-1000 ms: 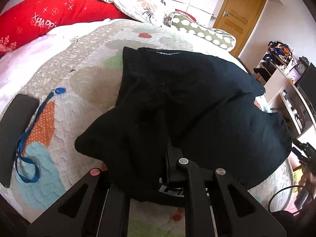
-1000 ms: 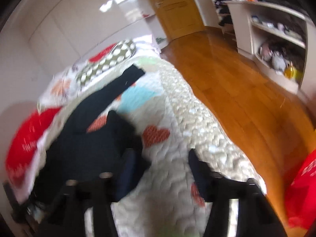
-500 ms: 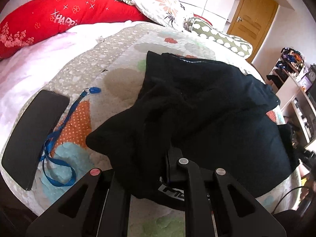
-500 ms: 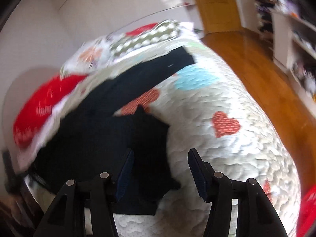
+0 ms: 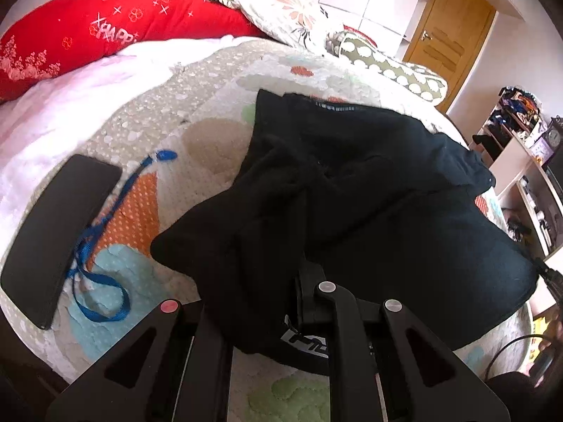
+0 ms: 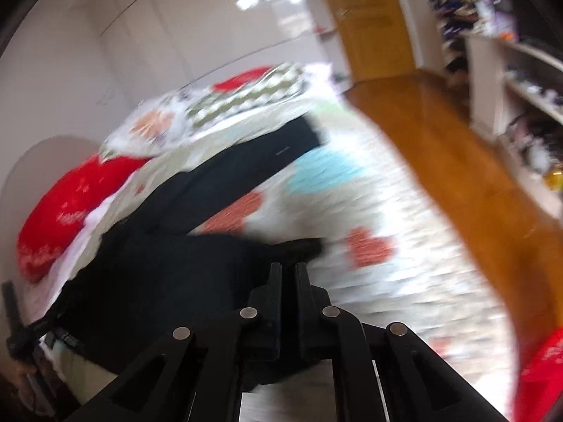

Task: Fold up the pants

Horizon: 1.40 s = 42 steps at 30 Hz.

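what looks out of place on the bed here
A black phone with a blue lanyard lies on the quilt just left of the black pants, right in the folding space. The pants themselves are bunched and rumpled near the left gripper, not lying flat.

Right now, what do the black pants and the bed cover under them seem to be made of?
The black pants look like soft matte knit, perhaps fleece or cotton jersey: they slump in thick, rounded folds with no shine. The bed cover looks like quilted cotton with padding: stitched wavy lines puff its printed, dull surface. Neither fibre can be told for sure.
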### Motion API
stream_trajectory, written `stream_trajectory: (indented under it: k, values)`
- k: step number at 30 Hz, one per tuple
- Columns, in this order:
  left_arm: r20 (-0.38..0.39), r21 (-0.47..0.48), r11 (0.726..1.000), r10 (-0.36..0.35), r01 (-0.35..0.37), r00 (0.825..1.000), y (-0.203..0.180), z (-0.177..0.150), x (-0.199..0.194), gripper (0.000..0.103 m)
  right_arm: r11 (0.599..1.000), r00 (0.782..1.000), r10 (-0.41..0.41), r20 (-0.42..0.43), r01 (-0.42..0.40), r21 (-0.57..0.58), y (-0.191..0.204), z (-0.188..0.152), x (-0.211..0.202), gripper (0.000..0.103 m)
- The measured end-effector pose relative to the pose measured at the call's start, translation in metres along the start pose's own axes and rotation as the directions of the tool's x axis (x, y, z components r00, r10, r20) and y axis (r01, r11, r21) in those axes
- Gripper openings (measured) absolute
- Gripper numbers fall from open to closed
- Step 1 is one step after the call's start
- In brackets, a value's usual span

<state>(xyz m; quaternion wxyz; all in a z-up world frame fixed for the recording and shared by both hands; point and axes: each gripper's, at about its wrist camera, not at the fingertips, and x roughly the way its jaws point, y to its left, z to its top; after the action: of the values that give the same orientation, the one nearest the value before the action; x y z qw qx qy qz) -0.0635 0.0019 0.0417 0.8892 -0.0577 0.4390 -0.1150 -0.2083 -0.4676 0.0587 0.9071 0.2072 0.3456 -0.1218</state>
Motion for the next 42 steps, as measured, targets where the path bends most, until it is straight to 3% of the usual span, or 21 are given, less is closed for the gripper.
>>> stream_trajectory:
  k: [3, 5, 8, 9, 10, 11, 13, 16, 18, 20, 21, 22, 23, 29, 31, 34, 36, 37, 38, 40, 42]
  values:
    - [-0.019, -0.019, 1.000, 0.002, -0.002, 1.000, 0.002, -0.004, 0.005, 0.015, 0.995, 0.993, -0.102, -0.064, 0.102, 0.001, -0.015, -0.007, 0.011, 0.003]
    - [-0.028, -0.030, 0.999, -0.013, 0.013, 1.000, 0.006, -0.005, 0.002, 0.025, 0.993, 0.989, -0.104, -0.103, 0.109, 0.048, -0.023, -0.012, 0.014, 0.003]
    - [-0.036, -0.045, 0.999, 0.006, -0.008, 0.999, 0.017, -0.005, -0.007, 0.049, 0.993, 0.995, -0.062, -0.076, 0.070, 0.099, -0.028, -0.013, 0.004, 0.007]
    - [-0.024, -0.051, 0.999, 0.010, -0.011, 1.000, 0.023, -0.006, -0.013, 0.051, 0.994, 0.997, -0.042, -0.070, 0.048, 0.098, -0.026, -0.014, 0.000, 0.009]
    - [-0.017, -0.062, 0.998, 0.002, -0.003, 1.000, 0.029, -0.006, -0.017, 0.056, 0.996, 0.997, -0.020, -0.073, 0.027, 0.087, -0.021, -0.013, -0.003, 0.018]
    - [-0.014, -0.072, 0.997, -0.006, 0.005, 1.000, 0.034, -0.006, -0.020, 0.063, 0.997, 0.996, -0.013, -0.084, 0.020, 0.074, -0.017, -0.013, -0.003, 0.038]
    - [-0.007, -0.096, 0.995, -0.017, 0.016, 1.000, 0.040, -0.008, -0.023, 0.066, 0.998, 0.993, -0.003, -0.121, 0.011, 0.065, -0.010, -0.018, 0.004, 0.061]
    - [-0.022, -0.097, 0.995, -0.013, 0.011, 1.000, 0.039, -0.011, -0.019, 0.066, 0.989, 0.987, 0.067, -0.146, -0.047, 0.138, -0.012, -0.028, 0.015, 0.061]
    - [-0.025, -0.109, 0.994, -0.031, 0.028, 0.999, 0.038, -0.012, -0.015, 0.066, 0.992, 0.990, 0.072, -0.122, -0.059, 0.110, -0.005, -0.031, 0.015, 0.057]
    - [-0.025, -0.116, 0.992, -0.050, 0.047, 0.998, 0.035, -0.011, -0.011, 0.063, 0.996, 0.989, 0.079, -0.125, -0.074, 0.039, 0.007, -0.031, 0.016, 0.017]
    - [-0.023, -0.102, 0.993, -0.060, 0.057, 0.998, 0.031, -0.012, -0.012, 0.056, 0.996, 0.989, 0.086, -0.124, -0.083, 0.029, 0.010, -0.030, 0.015, 0.016]
    - [-0.022, -0.090, 0.994, -0.066, 0.064, 0.998, 0.028, -0.012, -0.012, 0.031, 0.996, 0.990, 0.087, -0.110, -0.085, 0.019, 0.011, -0.028, 0.010, 0.013]
    - [-0.030, -0.071, 0.994, -0.087, 0.085, 0.996, 0.022, -0.014, -0.014, 0.026, 0.996, 0.992, 0.085, -0.096, -0.084, 0.012, 0.012, -0.026, 0.006, 0.013]
    - [-0.047, 0.034, 0.987, -0.156, 0.158, 0.987, -0.005, -0.027, -0.033, 0.025, 0.999, 0.999, 0.030, -0.030, -0.031, -0.015, 0.000, -0.015, -0.026, 0.013]
    - [-0.071, 0.049, 0.989, -0.138, 0.142, 0.988, -0.007, -0.033, -0.027, 0.025, 1.000, 0.998, -0.004, -0.061, 0.005, 0.005, -0.011, -0.019, -0.021, 0.013]
    - [-0.105, 0.032, 0.992, -0.121, 0.125, 0.987, -0.002, -0.040, -0.019, 0.026, 0.999, 0.984, -0.046, -0.173, 0.046, -0.006, -0.017, -0.029, 0.007, 0.013]
    - [-0.118, 0.022, 0.992, -0.123, 0.127, 0.985, 0.002, -0.039, -0.026, 0.027, 0.998, 0.983, -0.064, -0.171, 0.062, -0.016, -0.015, -0.028, 0.008, 0.020]
    - [-0.121, 0.033, 0.993, -0.110, 0.115, 0.987, 0.002, -0.038, -0.032, 0.034, 0.996, 0.983, -0.084, -0.161, 0.082, -0.020, -0.015, -0.024, 0.005, 0.033]
    - [-0.120, 0.048, 0.994, -0.095, 0.101, 0.988, 0.003, -0.037, -0.039, 0.047, 0.994, 0.984, -0.111, -0.137, 0.109, -0.026, -0.014, -0.019, 0.000, 0.043]
    - [-0.092, 0.074, 0.993, -0.080, 0.087, 0.993, 0.006, -0.031, -0.054, 0.060, 0.989, 0.988, -0.142, -0.065, 0.139, -0.048, -0.009, -0.003, -0.012, 0.045]
    - [-0.066, 0.079, 0.994, -0.072, 0.077, 0.995, 0.012, -0.022, -0.064, 0.060, 0.990, 0.992, -0.125, -0.020, 0.123, -0.074, -0.001, 0.013, -0.017, 0.048]
